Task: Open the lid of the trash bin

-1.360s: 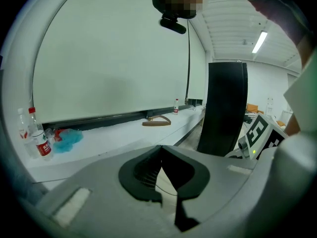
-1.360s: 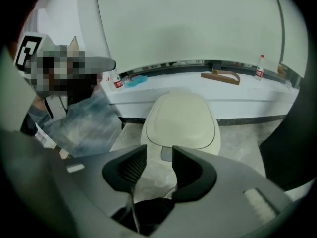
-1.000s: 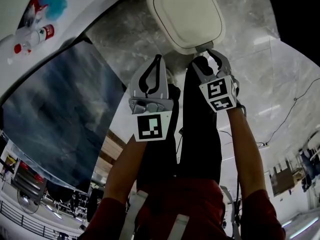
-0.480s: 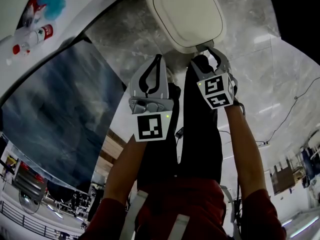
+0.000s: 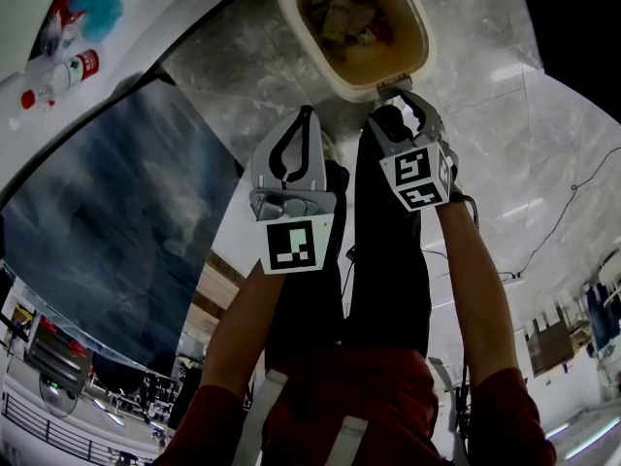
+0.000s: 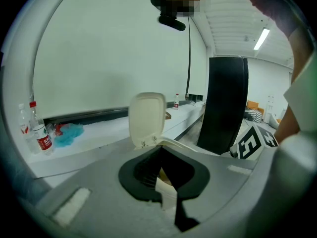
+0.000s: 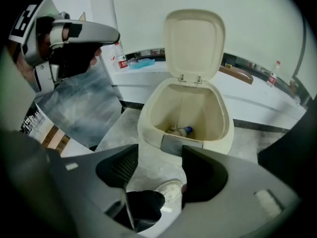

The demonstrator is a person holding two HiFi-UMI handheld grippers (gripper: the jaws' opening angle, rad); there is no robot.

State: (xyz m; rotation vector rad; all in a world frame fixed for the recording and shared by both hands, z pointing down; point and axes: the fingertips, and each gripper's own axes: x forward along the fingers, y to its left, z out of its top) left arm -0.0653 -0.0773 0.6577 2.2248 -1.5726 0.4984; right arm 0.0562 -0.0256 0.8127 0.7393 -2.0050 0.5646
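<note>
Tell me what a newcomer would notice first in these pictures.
The cream trash bin stands open on the marble floor, its lid upright at the back, with a bottle and other rubbish at its bottom. Just before its front edge hangs the right gripper, whose jaws have just been opening and hold nothing.

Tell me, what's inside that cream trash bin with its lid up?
A plastic bottle with a blue cap lies at the bottom of the trash bin, beside other rubbish too small to identify. The bin's front wall hides the nearest part of the bottom.
</note>
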